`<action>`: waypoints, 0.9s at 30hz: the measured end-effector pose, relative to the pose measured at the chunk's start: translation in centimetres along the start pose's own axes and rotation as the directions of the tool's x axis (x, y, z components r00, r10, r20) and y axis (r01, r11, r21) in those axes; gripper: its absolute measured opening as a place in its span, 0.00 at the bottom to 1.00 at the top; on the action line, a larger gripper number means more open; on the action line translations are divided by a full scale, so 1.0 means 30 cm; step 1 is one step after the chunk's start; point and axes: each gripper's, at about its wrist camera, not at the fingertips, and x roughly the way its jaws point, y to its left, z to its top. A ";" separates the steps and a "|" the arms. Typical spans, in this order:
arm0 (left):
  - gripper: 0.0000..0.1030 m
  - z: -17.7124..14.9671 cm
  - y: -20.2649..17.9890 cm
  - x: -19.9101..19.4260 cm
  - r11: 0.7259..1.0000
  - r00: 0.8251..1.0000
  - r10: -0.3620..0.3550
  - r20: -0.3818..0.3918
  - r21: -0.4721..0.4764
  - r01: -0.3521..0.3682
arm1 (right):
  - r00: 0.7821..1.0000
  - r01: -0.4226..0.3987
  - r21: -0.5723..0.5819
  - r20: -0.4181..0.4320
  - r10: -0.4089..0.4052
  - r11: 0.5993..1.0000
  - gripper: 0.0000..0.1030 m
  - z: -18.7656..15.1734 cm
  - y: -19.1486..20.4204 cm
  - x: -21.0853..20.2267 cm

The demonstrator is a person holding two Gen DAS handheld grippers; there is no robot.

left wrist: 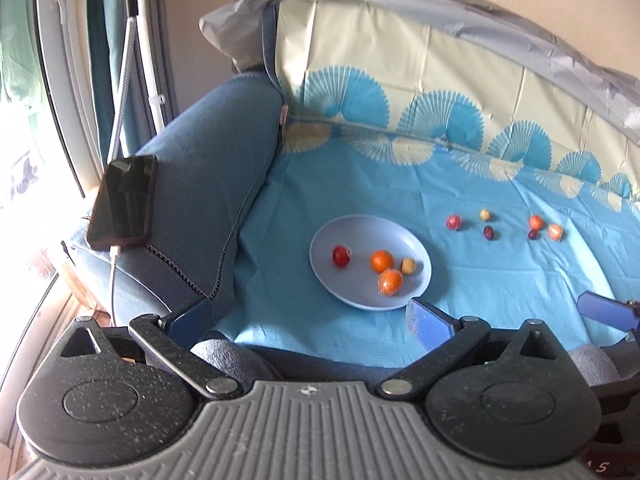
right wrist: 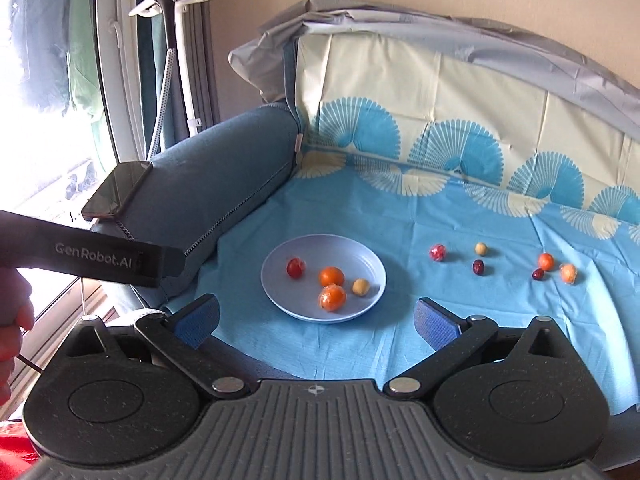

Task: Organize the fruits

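Note:
A pale blue plate [left wrist: 360,236] [right wrist: 320,248] lies on the blue cloth. On it are a red fruit [left wrist: 341,256], an orange [left wrist: 382,261], a wrapped orange [left wrist: 390,282] and a small tan fruit [left wrist: 408,266]. Several loose fruits lie to its right, among them a wrapped red one [right wrist: 437,253], a dark red one [right wrist: 479,267] and an orange [right wrist: 545,261]. My left gripper [left wrist: 310,318] hangs open and empty, in front of the plate and above the cloth. My right gripper [right wrist: 317,320] is also open wide and empty, just short of the plate.
A dark phone [left wrist: 124,202] [right wrist: 118,190] on a cable lies on the blue sofa arm [left wrist: 208,168] at the left. A steamer stand [right wrist: 176,40] and a bright window are behind it. The cloth runs up the sofa back [right wrist: 440,92]. A hand [right wrist: 12,320] holds the left gripper's body [right wrist: 100,258].

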 end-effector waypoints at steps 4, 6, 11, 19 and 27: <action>1.00 0.000 -0.014 -0.013 1.000 1.000 -0.001 0.007 0.005 0.001 | 1.000 0.001 -0.003 0.007 -0.001 1.000 0.99 -0.010 -0.003 -0.023; 1.00 0.004 -0.019 -0.009 1.000 1.000 -0.002 0.007 0.015 0.001 | 1.000 0.000 0.000 0.005 0.000 1.000 0.99 -0.013 -0.007 -0.024; 1.00 0.014 -0.029 0.016 0.999 1.000 0.008 0.000 0.038 -0.008 | 1.000 -0.005 0.021 -0.009 0.005 1.000 0.99 -0.014 -0.024 0.005; 1.00 0.029 -0.043 0.088 0.998 0.998 0.027 -0.048 0.049 -0.025 | 0.998 -0.025 0.055 -0.057 0.028 0.998 0.99 -0.022 -0.057 0.073; 1.00 0.057 -0.102 0.159 0.996 0.996 0.020 -0.091 0.085 -0.012 | 0.996 -0.014 0.115 -0.082 0.024 0.993 0.99 -0.037 -0.125 0.121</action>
